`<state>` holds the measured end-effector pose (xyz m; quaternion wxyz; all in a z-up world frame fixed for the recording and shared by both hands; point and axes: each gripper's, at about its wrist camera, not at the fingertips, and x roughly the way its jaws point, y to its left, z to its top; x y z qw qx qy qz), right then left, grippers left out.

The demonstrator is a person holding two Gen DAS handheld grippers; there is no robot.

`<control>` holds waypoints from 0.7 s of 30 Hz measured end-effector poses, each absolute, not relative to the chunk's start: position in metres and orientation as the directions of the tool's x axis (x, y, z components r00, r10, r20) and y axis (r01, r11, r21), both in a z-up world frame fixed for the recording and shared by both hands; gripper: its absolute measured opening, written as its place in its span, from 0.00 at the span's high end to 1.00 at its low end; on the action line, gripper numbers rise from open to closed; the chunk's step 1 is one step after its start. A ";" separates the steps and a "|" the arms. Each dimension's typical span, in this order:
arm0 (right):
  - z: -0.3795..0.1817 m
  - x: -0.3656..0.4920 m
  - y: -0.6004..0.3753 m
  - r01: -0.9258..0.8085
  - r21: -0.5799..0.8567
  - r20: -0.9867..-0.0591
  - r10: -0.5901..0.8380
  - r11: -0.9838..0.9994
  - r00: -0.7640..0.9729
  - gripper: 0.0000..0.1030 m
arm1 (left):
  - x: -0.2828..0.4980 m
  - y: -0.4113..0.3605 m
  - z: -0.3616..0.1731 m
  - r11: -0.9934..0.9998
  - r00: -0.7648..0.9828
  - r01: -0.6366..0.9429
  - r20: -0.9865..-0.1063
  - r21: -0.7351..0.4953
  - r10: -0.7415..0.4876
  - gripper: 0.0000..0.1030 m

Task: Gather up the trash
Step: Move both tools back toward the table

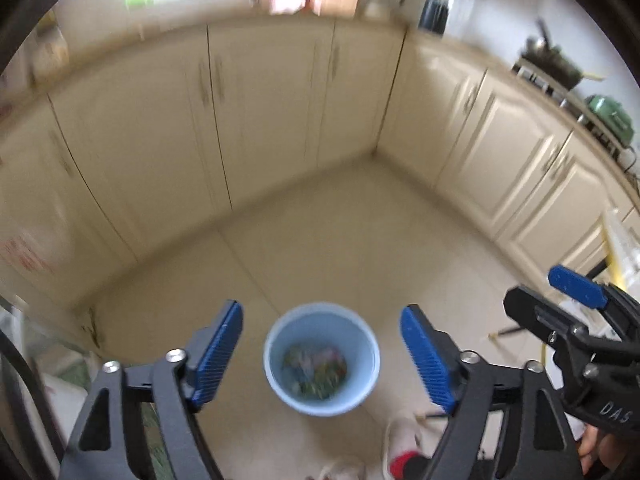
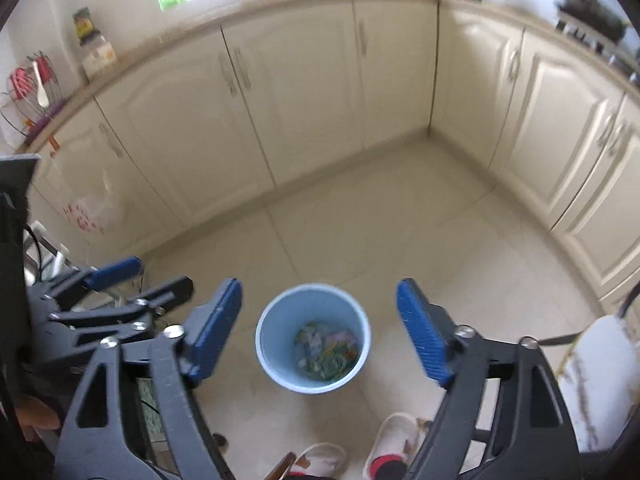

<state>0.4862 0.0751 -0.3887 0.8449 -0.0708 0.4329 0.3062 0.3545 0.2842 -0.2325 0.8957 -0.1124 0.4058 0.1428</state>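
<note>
Nearest to me are the person's feet in white slippers, standing on the pale tiled floor just behind the bin.

Above the floor the left gripper hangs with its two blue pads spread wide apart, and nothing is between them. The right gripper is held the same way: its jaws stand fully open, the blue pads are well apart and they hold nothing. The two tools are side by side; in the left wrist view the right gripper shows at the right edge, and in the right wrist view the left gripper shows at the left edge.

Under both tools, seen through the gap of each one, stands the light blue trash bin on the floor, upright and open on top. At its bottom lies a small heap of mixed trash, green, pink and orange; the pieces are too blurred to name.

Farther away a row of cream cabinets runs around the corner of the kitchen, with a countertop above. On the left part of it stands a wire rack with red utensils. On the right side a dark wok sits on the stove, and a green pot is beside it.
</note>
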 end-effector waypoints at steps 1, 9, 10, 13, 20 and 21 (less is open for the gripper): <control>-0.370 0.475 0.063 -0.578 0.129 -0.749 0.461 0.806 0.475 0.21 | 0.347 0.275 -0.218 0.938 0.661 -0.337 -0.729 -0.077 0.177 0.20; -0.264 0.409 -0.001 -0.506 0.026 -0.587 0.422 0.862 0.690 0.00 | 0.280 0.184 -0.117 0.962 0.840 -0.269 -0.498 -0.037 0.216 0.03; -0.250 0.398 -0.015 -0.490 0.013 -0.556 0.413 0.872 0.721 0.00 | 0.273 0.173 -0.112 0.967 0.855 -0.253 -0.478 -0.044 0.202 0.03; -0.214 0.370 -0.045 -0.418 -0.050 -0.473 0.347 0.907 0.810 0.00 | 0.242 0.138 -0.091 0.979 0.902 -0.195 -0.403 -0.059 0.155 0.01; -0.152 0.300 -0.104 -0.269 -0.079 -0.303 0.234 0.960 0.924 0.00 | 0.165 0.073 -0.072 0.995 0.965 -0.101 -0.246 -0.020 0.093 0.01; -0.144 0.291 -0.110 -0.245 -0.092 -0.283 0.211 0.965 0.936 0.00 | 0.156 0.068 -0.071 0.996 0.969 -0.087 -0.235 -0.020 0.080 0.01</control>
